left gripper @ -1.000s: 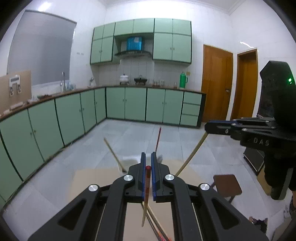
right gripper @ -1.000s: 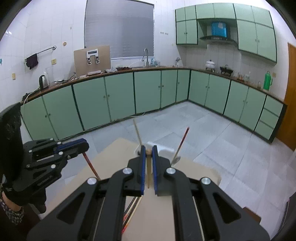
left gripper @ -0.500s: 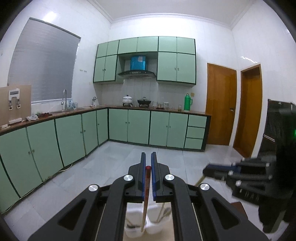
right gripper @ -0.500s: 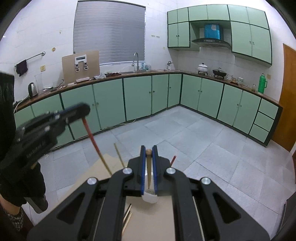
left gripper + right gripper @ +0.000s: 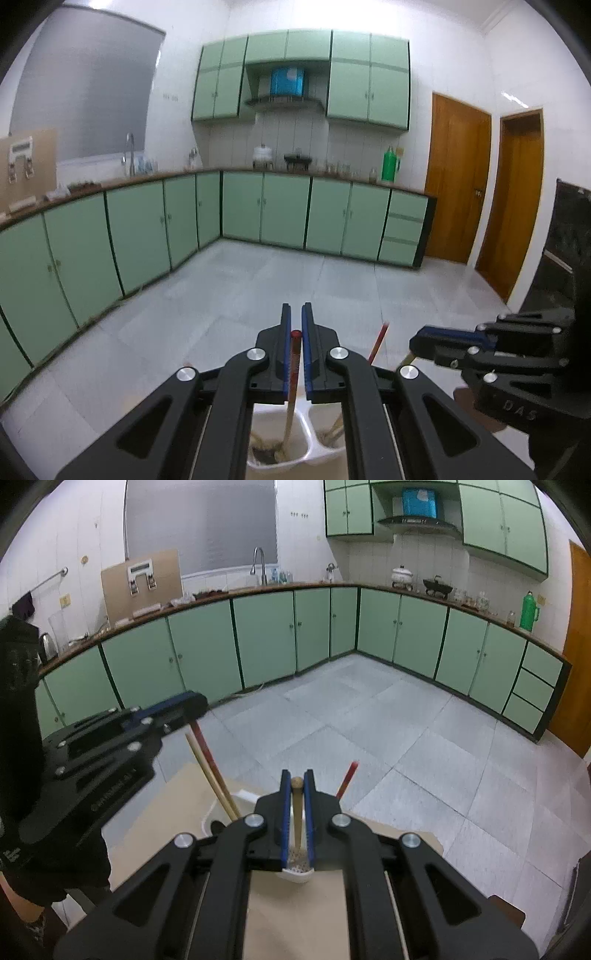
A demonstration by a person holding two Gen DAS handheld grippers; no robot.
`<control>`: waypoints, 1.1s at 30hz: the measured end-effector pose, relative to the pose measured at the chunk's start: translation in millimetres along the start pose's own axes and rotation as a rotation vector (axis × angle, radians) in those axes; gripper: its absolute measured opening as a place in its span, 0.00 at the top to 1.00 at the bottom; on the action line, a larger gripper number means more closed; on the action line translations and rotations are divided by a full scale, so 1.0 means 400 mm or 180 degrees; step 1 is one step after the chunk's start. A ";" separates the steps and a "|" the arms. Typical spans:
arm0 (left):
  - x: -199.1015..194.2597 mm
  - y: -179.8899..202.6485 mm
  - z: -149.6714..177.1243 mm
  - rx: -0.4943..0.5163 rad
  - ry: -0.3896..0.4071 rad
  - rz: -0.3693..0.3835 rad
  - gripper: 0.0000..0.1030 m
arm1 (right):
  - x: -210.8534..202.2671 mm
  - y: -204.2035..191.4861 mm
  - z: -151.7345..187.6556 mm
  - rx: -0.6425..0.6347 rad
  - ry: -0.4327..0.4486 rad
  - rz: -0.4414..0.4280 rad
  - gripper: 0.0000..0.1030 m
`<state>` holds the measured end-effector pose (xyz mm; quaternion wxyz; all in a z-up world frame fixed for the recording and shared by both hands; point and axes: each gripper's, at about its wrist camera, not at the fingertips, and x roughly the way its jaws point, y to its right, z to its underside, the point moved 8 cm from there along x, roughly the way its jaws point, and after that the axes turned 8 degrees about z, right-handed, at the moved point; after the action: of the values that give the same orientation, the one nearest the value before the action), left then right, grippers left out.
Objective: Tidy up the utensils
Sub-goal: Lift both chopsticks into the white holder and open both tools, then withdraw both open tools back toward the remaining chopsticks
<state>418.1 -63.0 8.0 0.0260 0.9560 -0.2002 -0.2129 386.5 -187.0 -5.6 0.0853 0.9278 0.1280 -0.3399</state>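
Note:
My left gripper point(image 5: 295, 317) is shut on a red-topped chopstick point(image 5: 294, 365) that stands upright with its lower end inside the white utensil holder point(image 5: 295, 452). My right gripper point(image 5: 296, 775) is shut on a light wooden chopstick point(image 5: 296, 812), upright over the holder point(image 5: 295, 873). The right gripper shows at the right of the left wrist view point(image 5: 443, 341). The left gripper shows at the left of the right wrist view point(image 5: 184, 705), with its red chopstick point(image 5: 207, 753) slanting down. Another red chopstick point(image 5: 347, 777) and a wooden one point(image 5: 212, 781) lean in the holder.
The holder stands on a tan cardboard-covered table point(image 5: 177, 812). Green kitchen cabinets point(image 5: 280, 214) line the far walls around a grey tiled floor point(image 5: 369, 720). Two brown doors point(image 5: 458, 177) are at the right.
Both grippers have come down over the white holder with their chopsticks. The left chopstick's lower end now sits inside the holder. Both stay shut.

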 end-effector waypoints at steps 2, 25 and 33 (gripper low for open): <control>0.026 -0.012 0.036 0.0002 -0.0136 -0.0009 0.94 | 0.013 -0.003 0.014 -0.0012 -0.0043 0.0001 0.94; -0.254 0.001 0.190 -0.0085 -0.0073 -0.0189 0.27 | -0.248 0.069 0.222 0.0245 0.0550 0.0456 0.15; -0.345 0.019 0.400 -0.0201 -0.0324 -0.0357 0.15 | -0.284 0.009 0.431 0.0410 0.0426 0.0421 0.11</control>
<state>233.9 -10.1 -81.6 0.0339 0.9524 -0.1406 -0.2685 199.1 -253.1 -61.3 0.0389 0.9584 0.0497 -0.2783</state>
